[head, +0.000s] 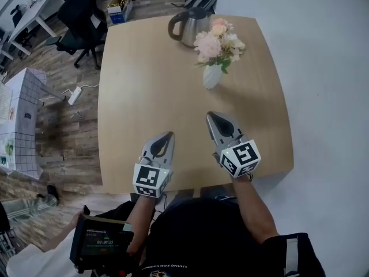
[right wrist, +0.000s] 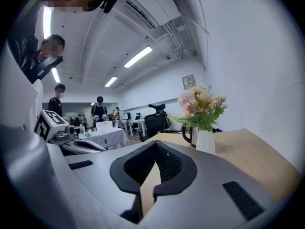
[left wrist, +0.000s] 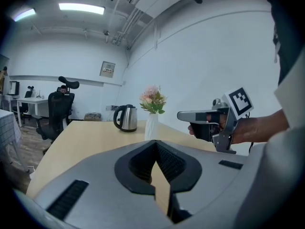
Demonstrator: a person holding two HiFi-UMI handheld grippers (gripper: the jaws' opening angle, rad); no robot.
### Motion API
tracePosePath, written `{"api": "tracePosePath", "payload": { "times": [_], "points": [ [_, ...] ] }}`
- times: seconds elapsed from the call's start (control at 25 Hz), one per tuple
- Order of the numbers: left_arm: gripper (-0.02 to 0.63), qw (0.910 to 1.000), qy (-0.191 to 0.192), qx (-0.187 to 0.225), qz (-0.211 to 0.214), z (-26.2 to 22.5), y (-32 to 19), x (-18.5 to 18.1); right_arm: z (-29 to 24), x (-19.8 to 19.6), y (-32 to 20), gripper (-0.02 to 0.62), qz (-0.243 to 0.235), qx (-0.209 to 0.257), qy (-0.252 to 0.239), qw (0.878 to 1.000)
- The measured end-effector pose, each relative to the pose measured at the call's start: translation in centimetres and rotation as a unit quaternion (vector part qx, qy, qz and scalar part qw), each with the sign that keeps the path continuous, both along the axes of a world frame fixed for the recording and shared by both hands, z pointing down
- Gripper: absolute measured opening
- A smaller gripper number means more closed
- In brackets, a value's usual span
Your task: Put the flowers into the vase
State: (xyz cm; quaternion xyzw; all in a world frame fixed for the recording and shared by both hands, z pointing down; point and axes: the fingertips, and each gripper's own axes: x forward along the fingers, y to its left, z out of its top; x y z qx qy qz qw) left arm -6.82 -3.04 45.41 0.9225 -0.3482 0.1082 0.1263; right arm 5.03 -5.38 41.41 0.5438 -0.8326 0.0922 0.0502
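One broad, pale wooden table with rounded corners (head: pixel 144 85) is carrying everything in play, and its near half is lying bare under the tools. Both grey, wedge-nosed handheld grippers are hovering over that near edge. The left gripper (head: pixel 169 135) and the right gripper (head: pixel 211 116) are each showing jaws pressed together, with nothing caught between them. A rounded stainless-steel kettle with a dark handle (head: pixel 190 26) is standing at the far side. Just in front of it, the bunch of pink and cream flowers with green leaves (head: pixel 219 44) is already sitting upright in the small white ceramic vase (head: pixel 211 75), well apart from both grippers. The job is looking done, so the danger, as I judge it, is lying in any needless further move. The bouquet is spreading wider than the slim vase beneath it, which is probably making the pair top-heavy. The right gripper is pointing roughly toward it and is the nearer of the two, so a careless forward sweep could be clipping the blooms and tipping the vase against the kettle. A nudge at the stems could also be dragging flowers back out.
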Motion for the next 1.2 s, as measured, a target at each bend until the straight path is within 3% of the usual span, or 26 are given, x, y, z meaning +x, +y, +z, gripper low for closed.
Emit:
{"api": "tracePosePath", "payload": {
  "times": [0.68, 1.2],
  "points": [
    [0.005, 0.9996, 0.002, -0.027, 0.012, 1.2, 5.8, 0.5, -0.1, 1.0, 8.0, 0.017, -0.003, -0.020, 0.009, 1.000],
    [0.005, 0.9998, -0.006, -0.017, -0.002, 0.8, 11.2, 2.2, 0.0, 3.3, 14.6, 0.017, -0.016, -0.019, 0.004, 1.000]
  ]
}}
